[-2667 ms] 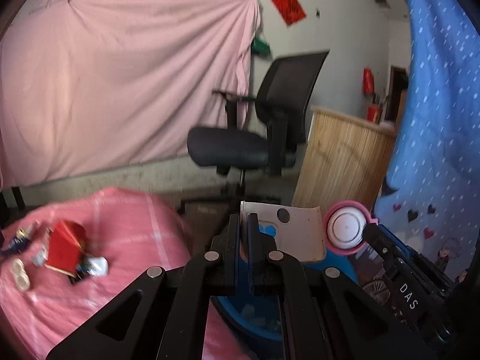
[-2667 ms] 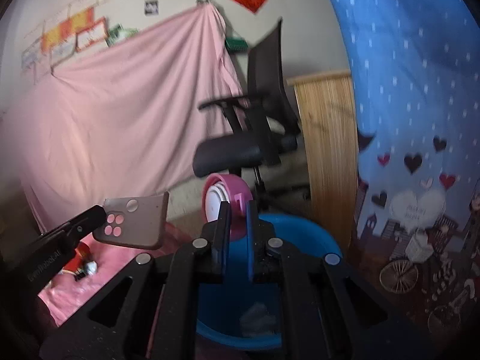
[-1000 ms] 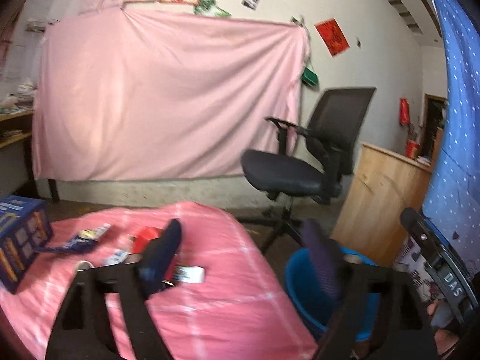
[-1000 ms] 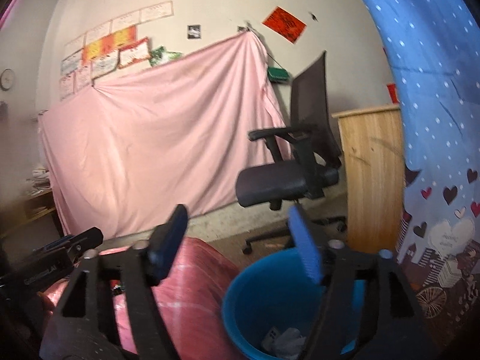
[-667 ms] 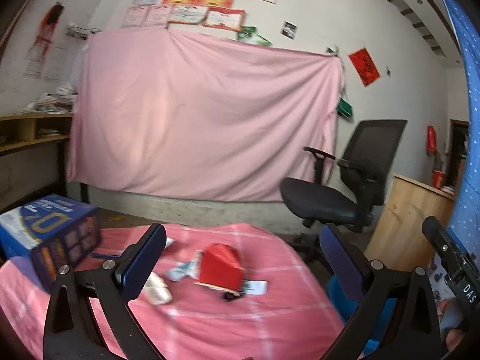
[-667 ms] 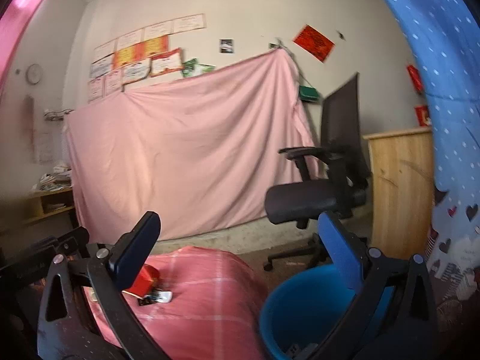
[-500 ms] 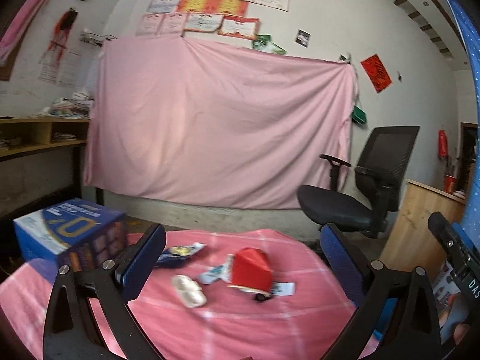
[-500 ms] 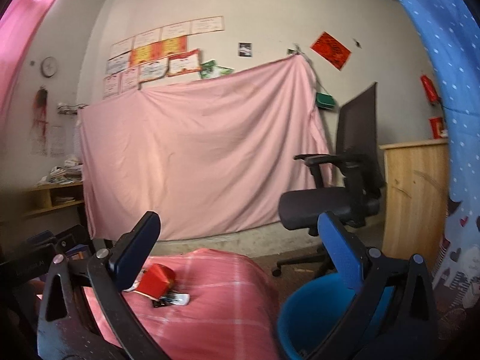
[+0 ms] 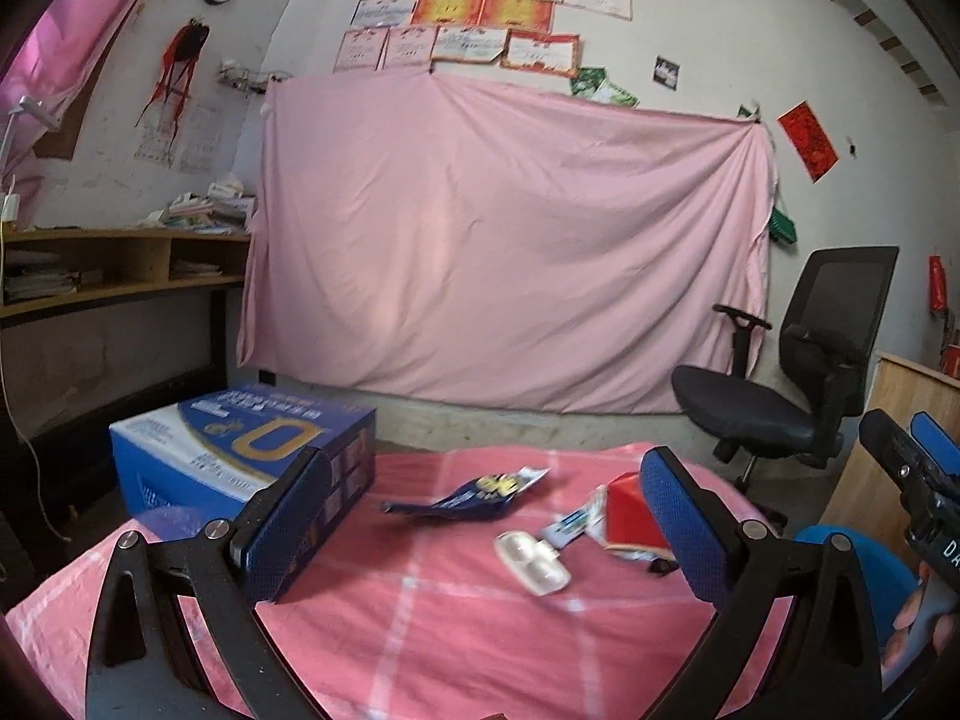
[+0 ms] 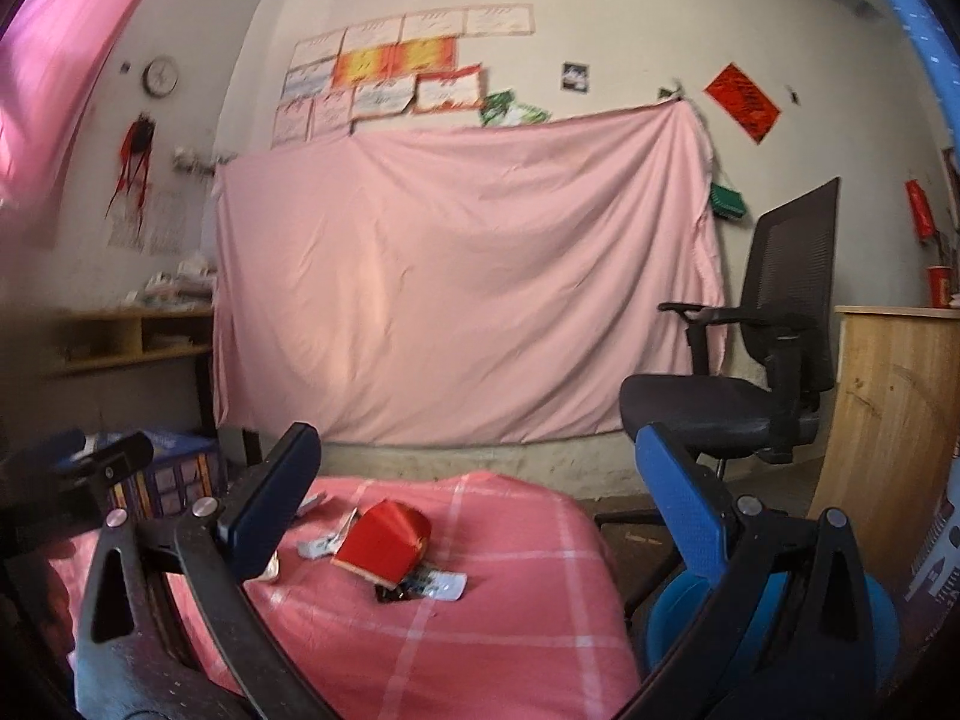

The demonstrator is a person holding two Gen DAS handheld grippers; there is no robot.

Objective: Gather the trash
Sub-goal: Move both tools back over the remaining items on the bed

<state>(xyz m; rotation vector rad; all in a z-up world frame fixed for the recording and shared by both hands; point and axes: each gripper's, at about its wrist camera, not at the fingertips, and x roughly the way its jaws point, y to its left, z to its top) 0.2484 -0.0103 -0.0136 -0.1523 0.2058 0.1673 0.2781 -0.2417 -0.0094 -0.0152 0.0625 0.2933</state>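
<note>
Trash lies on a pink checked table (image 9: 420, 630): a red box (image 9: 627, 513) (image 10: 381, 540), a clear blister tray (image 9: 531, 552), a blue and yellow wrapper (image 9: 474, 492) and small white packets (image 10: 441, 585). My left gripper (image 9: 486, 528) is open and empty above the table's near side. My right gripper (image 10: 480, 510) is open and empty, above the table's right part. A blue bin (image 10: 774, 630) stands low at the right; its rim also shows in the left wrist view (image 9: 864, 564).
A large blue carton (image 9: 240, 450) stands at the table's far left. A black office chair (image 9: 780, 390) and a wooden cabinet (image 10: 888, 420) stand at the right. A pink sheet (image 9: 498, 252) hangs on the back wall.
Both grippers were shut on trash over the blue bin, then opened and let it go. Both have since swung left and up toward the table.
</note>
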